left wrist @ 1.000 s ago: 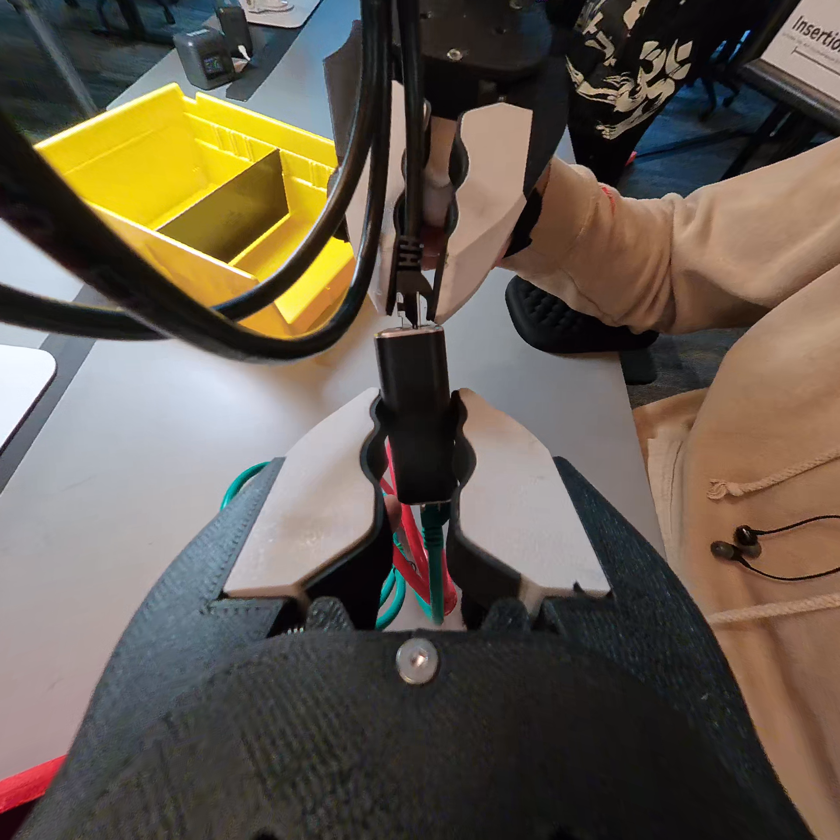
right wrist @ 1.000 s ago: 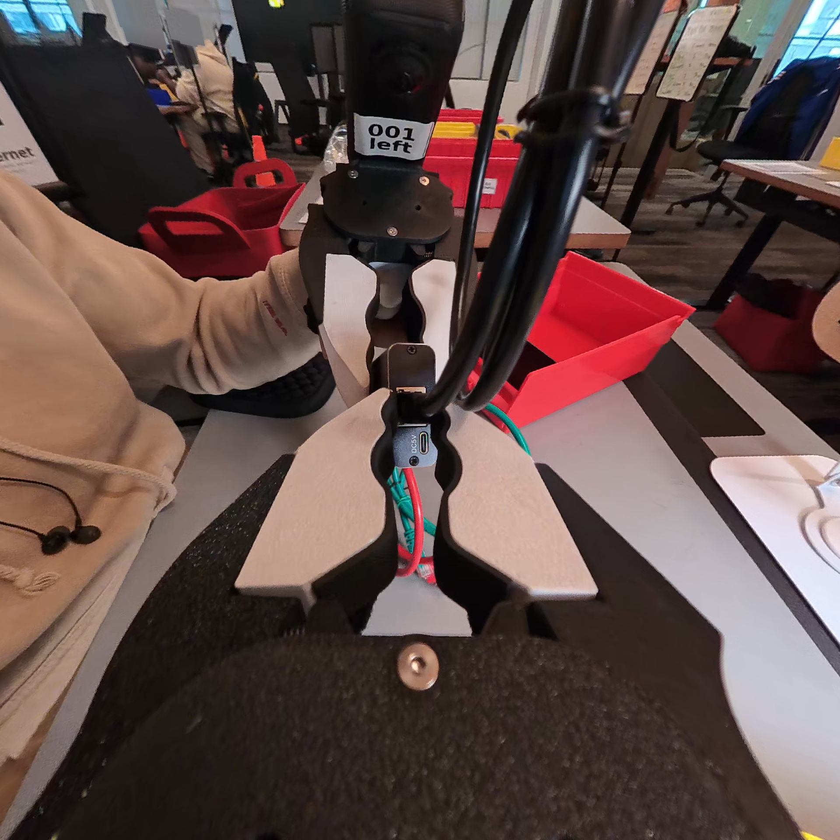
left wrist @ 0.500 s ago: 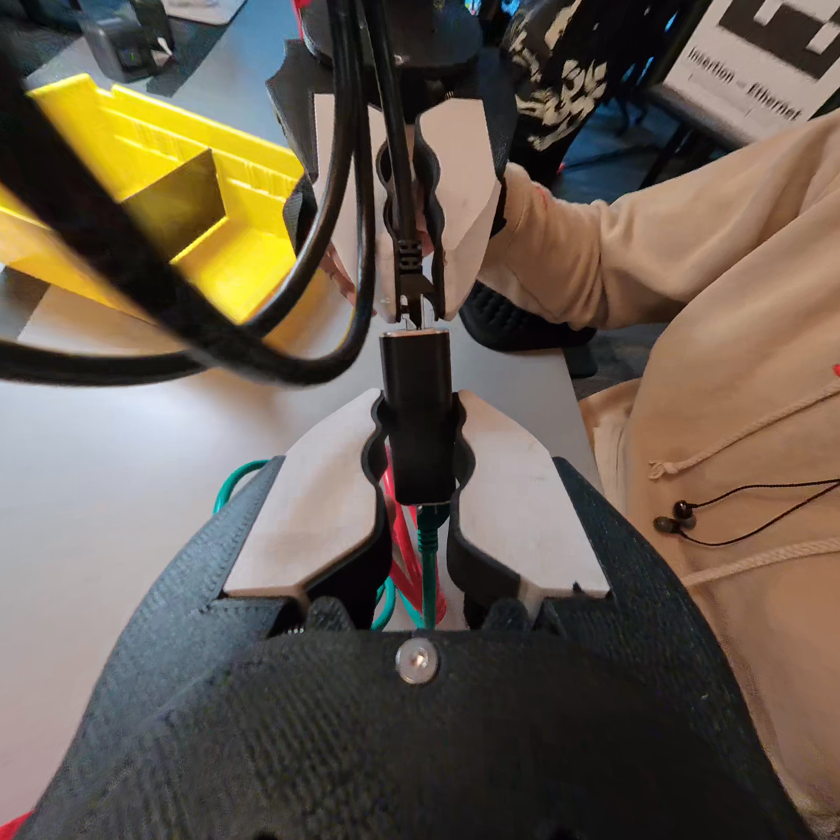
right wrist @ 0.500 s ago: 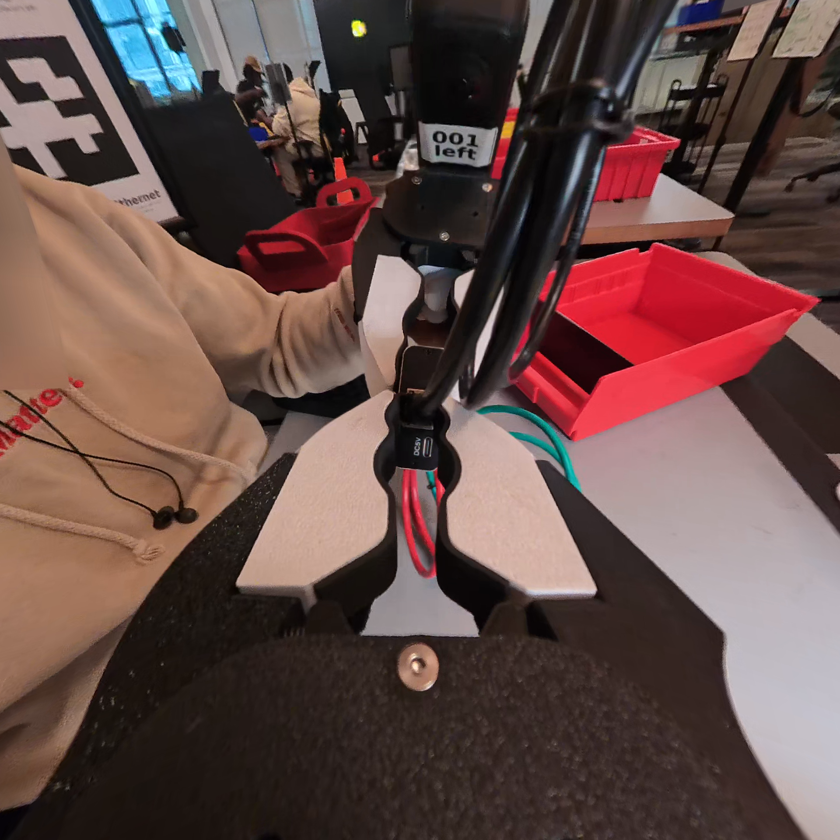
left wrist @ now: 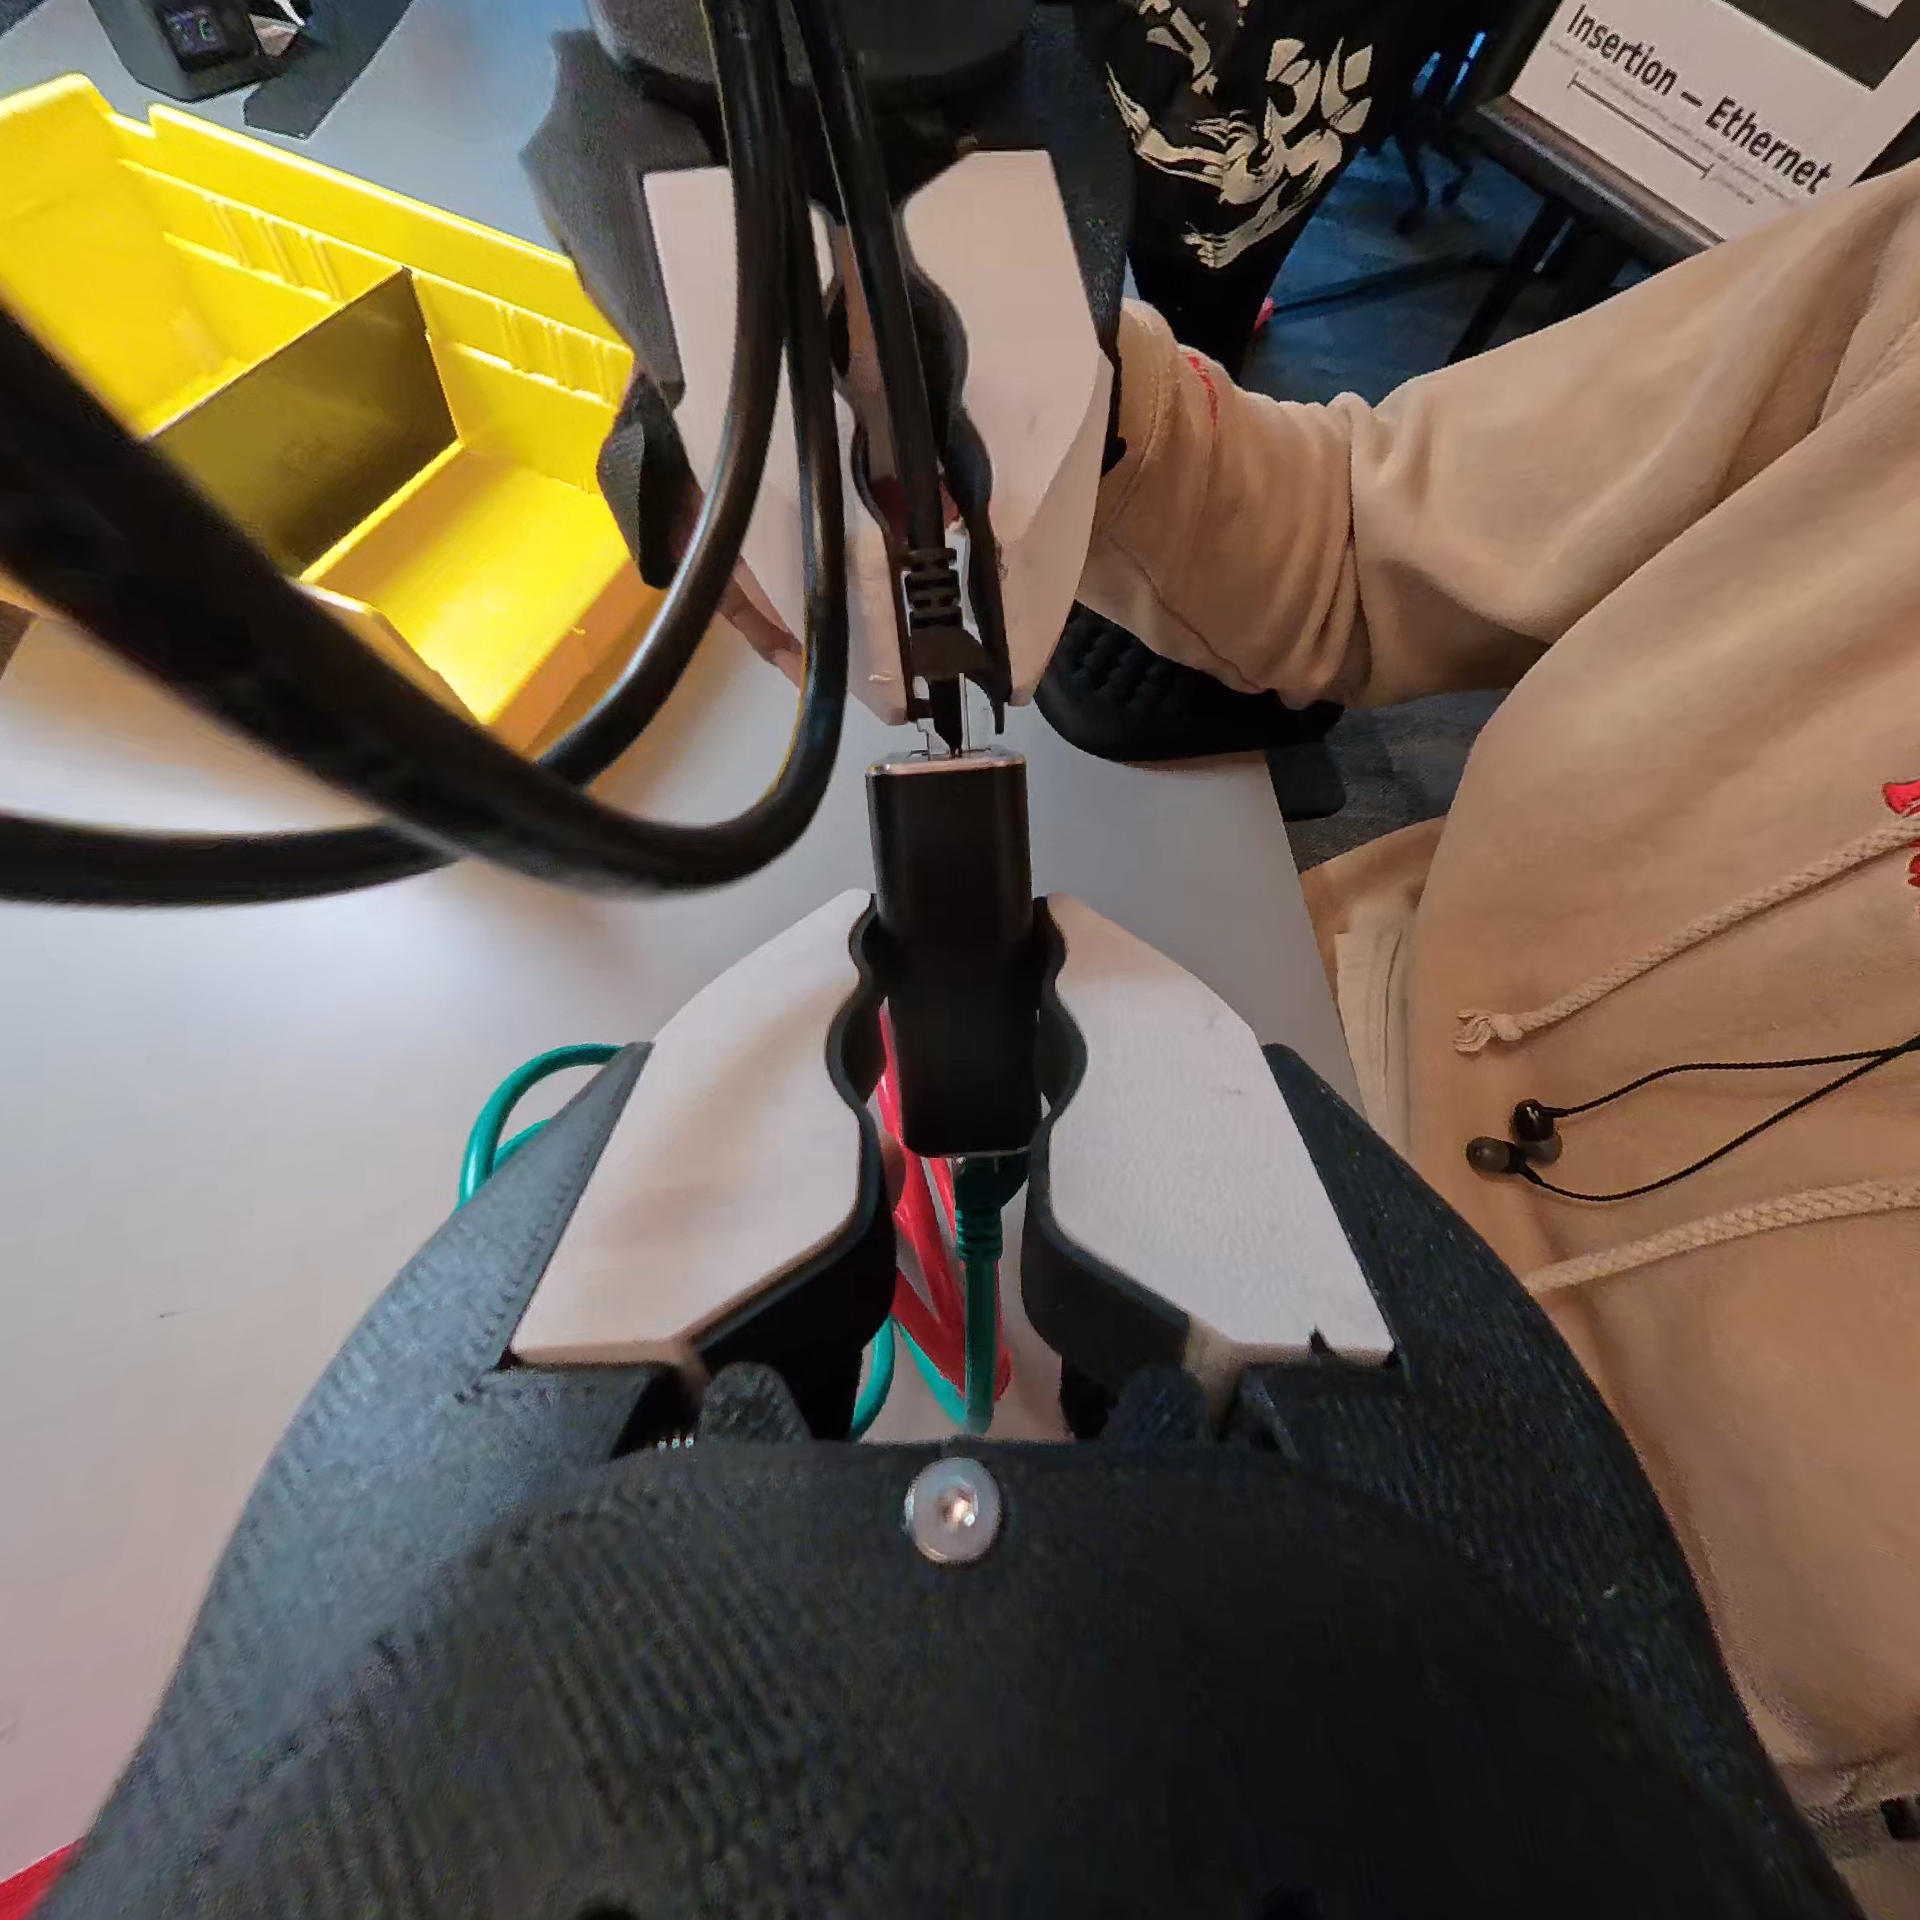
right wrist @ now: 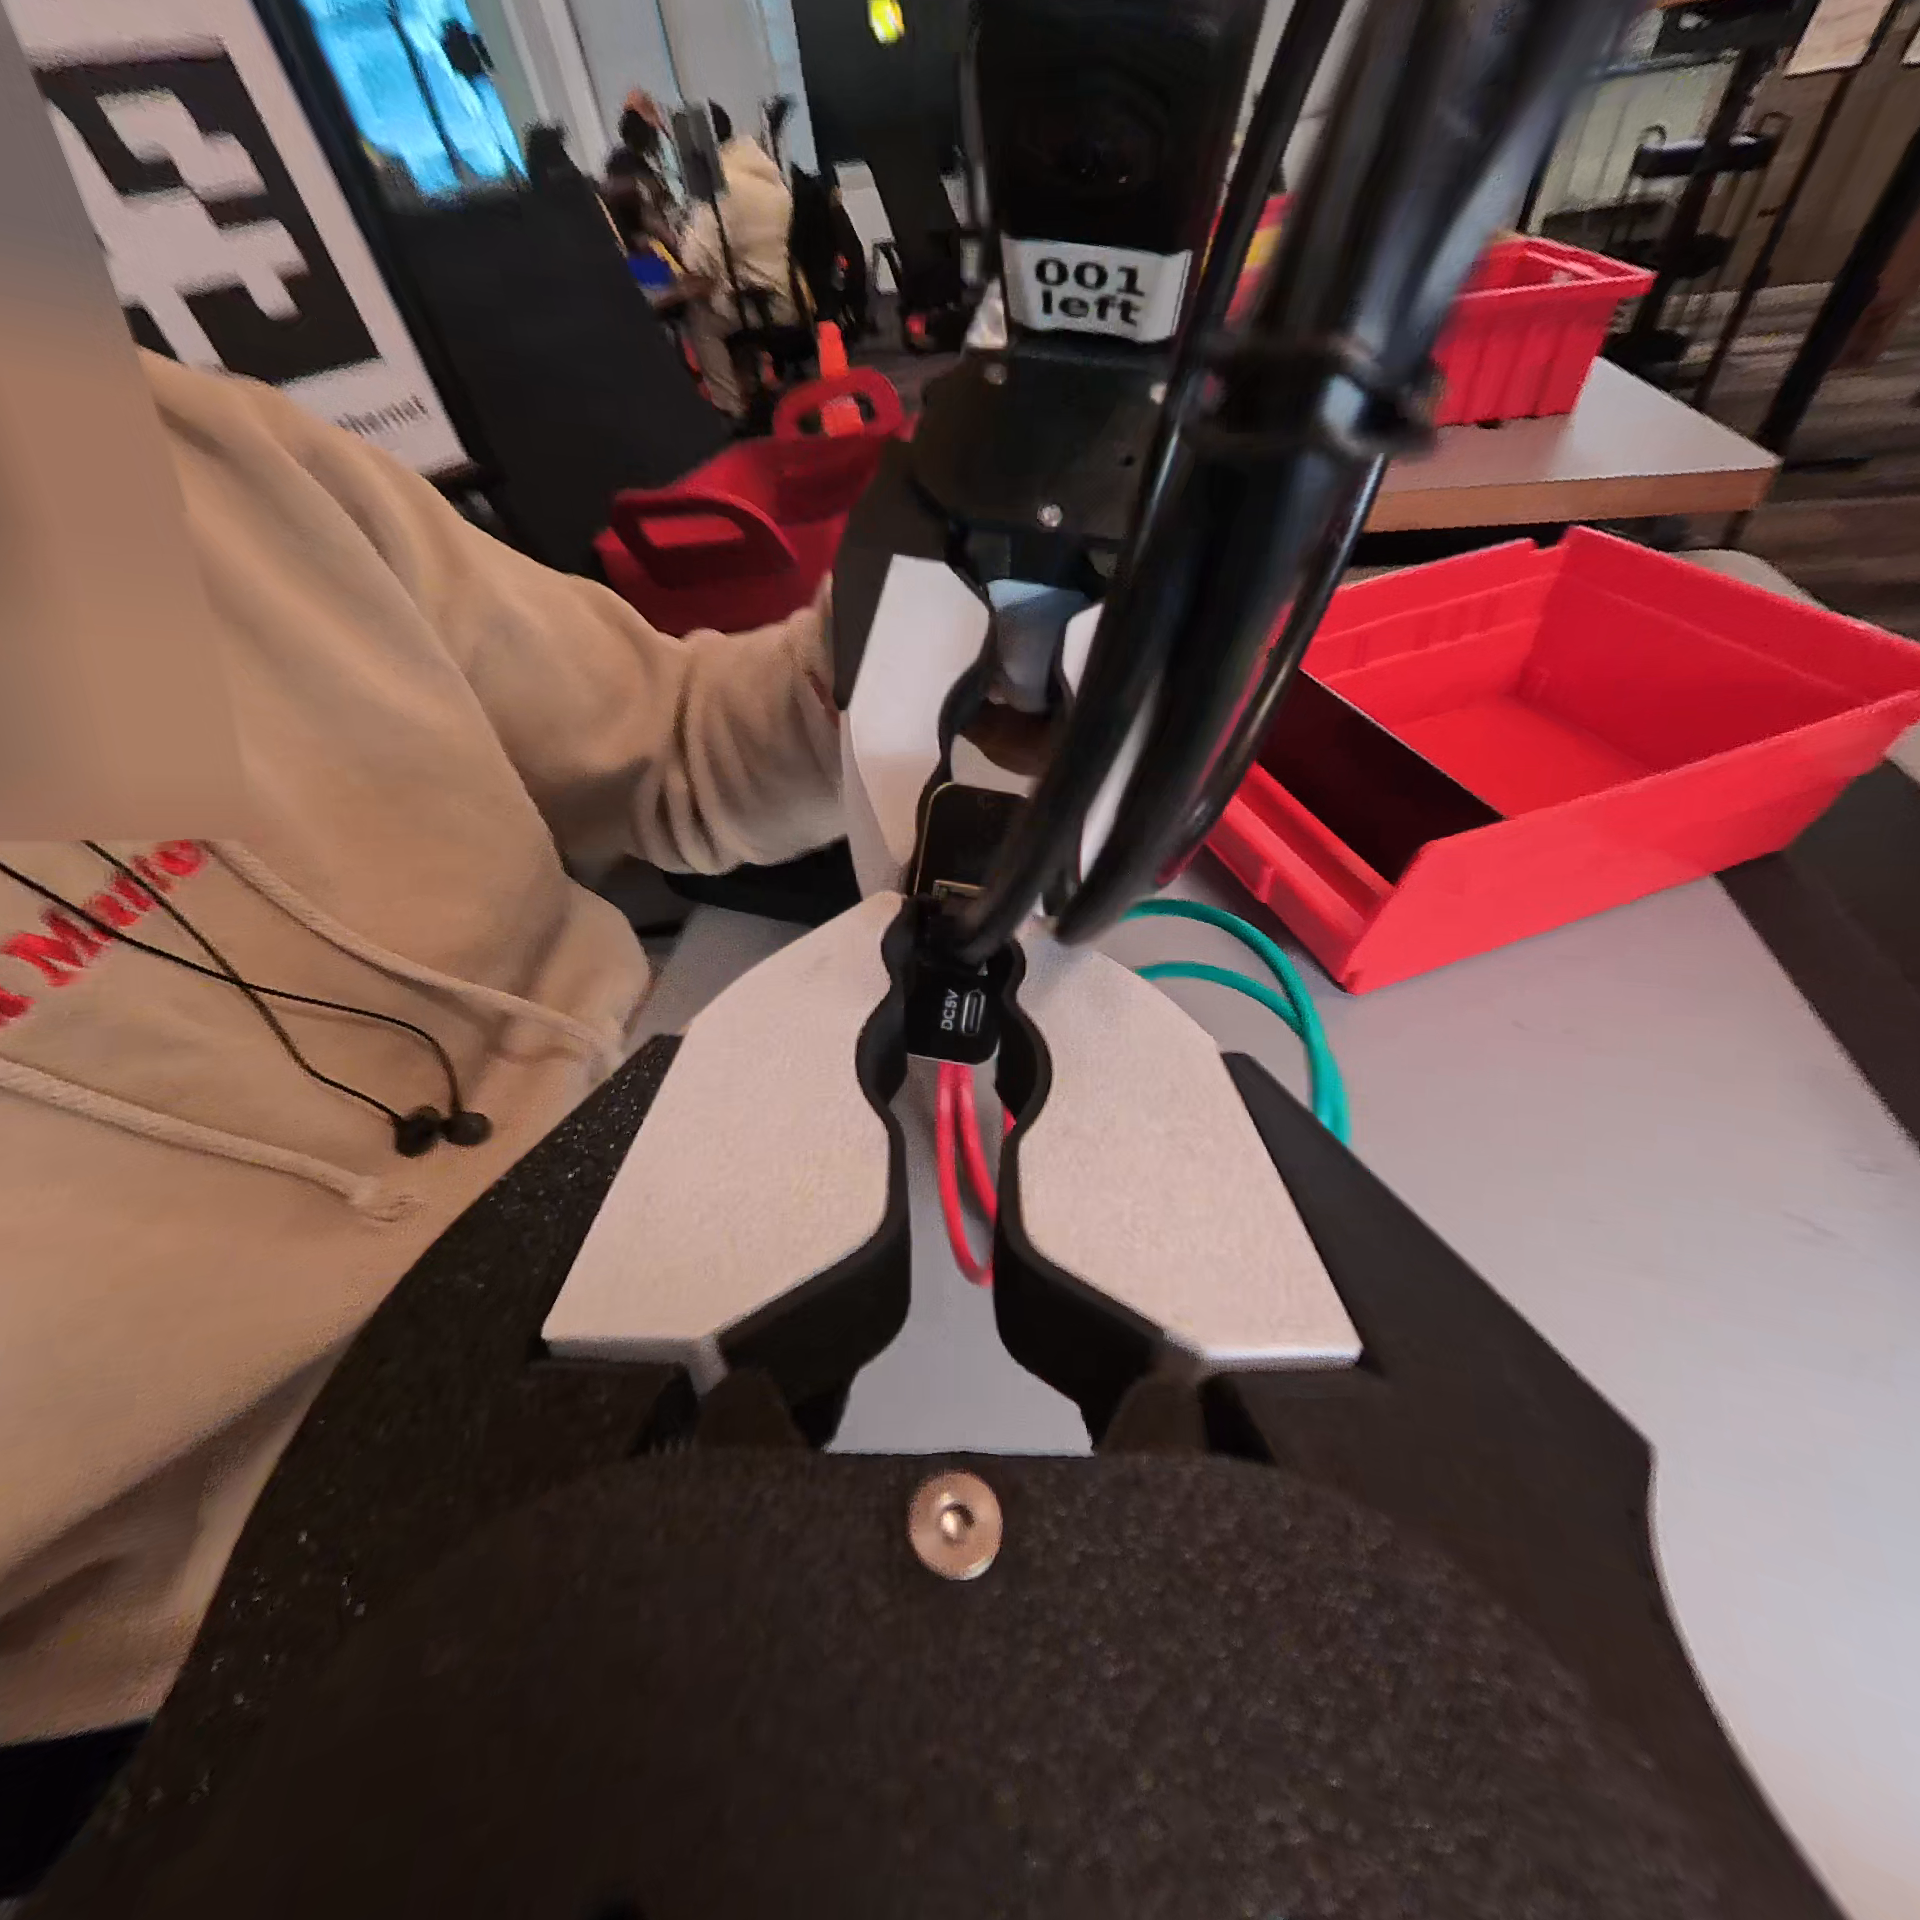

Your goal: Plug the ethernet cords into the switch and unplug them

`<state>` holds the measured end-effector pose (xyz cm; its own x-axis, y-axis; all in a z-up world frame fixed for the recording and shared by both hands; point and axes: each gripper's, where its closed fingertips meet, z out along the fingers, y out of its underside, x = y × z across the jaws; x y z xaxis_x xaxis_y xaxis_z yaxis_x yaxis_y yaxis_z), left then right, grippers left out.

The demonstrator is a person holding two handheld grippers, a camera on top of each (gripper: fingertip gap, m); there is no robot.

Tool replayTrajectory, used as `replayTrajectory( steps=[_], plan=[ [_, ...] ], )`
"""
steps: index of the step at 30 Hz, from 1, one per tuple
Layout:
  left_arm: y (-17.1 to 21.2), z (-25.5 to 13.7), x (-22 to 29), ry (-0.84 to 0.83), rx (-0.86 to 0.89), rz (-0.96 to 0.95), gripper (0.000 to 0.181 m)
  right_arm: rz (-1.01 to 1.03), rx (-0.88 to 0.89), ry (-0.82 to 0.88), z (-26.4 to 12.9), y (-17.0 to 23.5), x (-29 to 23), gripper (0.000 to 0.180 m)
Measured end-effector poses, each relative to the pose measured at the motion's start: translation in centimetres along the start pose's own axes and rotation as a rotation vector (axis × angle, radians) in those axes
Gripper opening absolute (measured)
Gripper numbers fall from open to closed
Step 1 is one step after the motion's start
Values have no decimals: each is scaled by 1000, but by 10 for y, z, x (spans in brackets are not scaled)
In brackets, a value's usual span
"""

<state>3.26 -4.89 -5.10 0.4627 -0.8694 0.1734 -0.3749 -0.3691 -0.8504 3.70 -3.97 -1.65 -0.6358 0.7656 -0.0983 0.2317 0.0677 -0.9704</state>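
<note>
From the left wrist view, the left claw [left wrist: 951,1023] is clamped on a small black box-shaped switch [left wrist: 951,935], held above the pale grey tabletop [left wrist: 260,1039]. A green ethernet cord [left wrist: 977,1247] enters the switch's near end, with red cord [left wrist: 914,1195] loops lying just behind it. At the switch's far end, the right claw [left wrist: 951,665] pinches the plug of a black ethernet cord [left wrist: 930,592], its tip touching the port mouth; whether it is seated cannot be told. A yellow plastic bin [left wrist: 312,343] sits well to the left of the switch.

From the right wrist view, the right claw [right wrist: 951,997] is closed around a small black connector body [right wrist: 956,1018], with thick black cables [right wrist: 1195,675] rising in front and hiding most of the switch [right wrist: 966,831] beyond. A red plastic bin [right wrist: 1558,748] stands to the right of the switch.

To do this well, the plug should probably stay square to the port, latch side matched, and be pressed straight while the left claw braces the switch.
</note>
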Motion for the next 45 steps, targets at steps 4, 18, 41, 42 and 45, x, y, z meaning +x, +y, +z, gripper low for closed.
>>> replayTrajectory(
  steps=[4, 18, 41, 42, 45],
  plan=[
    [-4, -3, 1, -7, 23, 24, 25, -133, -44, 127, 2, -6, 0, 12],
    [-19, -16, -14, -128, 109, -14, 25, -556, -132, 547, -2, -24, 19, 17],
    [-25, -43, -27, -227, 167, 14, 25, -115, 94, 459, -46, -27, 53, 12],
    [-26, -45, -30, -243, 173, 13, 25, -102, 65, 527, -58, -20, 66, 12],
    [-30, -53, -31, -276, 204, 33, 25, -47, -98, 727, -105, 13, 100, 12]
  ],
)
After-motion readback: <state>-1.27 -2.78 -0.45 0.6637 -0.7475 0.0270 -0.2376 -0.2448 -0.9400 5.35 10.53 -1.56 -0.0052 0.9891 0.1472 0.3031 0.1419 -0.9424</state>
